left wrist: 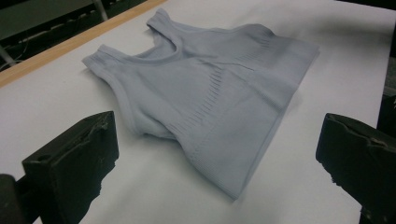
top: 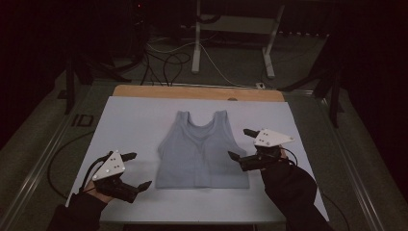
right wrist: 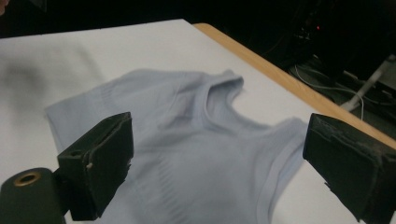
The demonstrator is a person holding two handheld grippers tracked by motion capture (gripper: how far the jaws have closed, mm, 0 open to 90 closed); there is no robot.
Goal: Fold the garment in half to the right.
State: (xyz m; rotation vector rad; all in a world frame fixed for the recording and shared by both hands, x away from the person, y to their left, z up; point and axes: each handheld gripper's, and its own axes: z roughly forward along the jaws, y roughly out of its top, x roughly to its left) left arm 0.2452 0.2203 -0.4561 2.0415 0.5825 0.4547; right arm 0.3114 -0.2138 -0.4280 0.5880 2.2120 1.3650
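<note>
We found the pale blue tank top (top: 202, 151) flat on the table (top: 134, 120), lying between our two grippers; left gripper (top: 136, 171) stood with jaws wide, empty, garment just ahead of it; right gripper (top: 243, 143) likewise wide and empty, near the side seam; cloth looked light, soft, limp, likely to bunch; we judged hem corners or shoulder straps (left wrist: 105, 58) the best holds.
</note>
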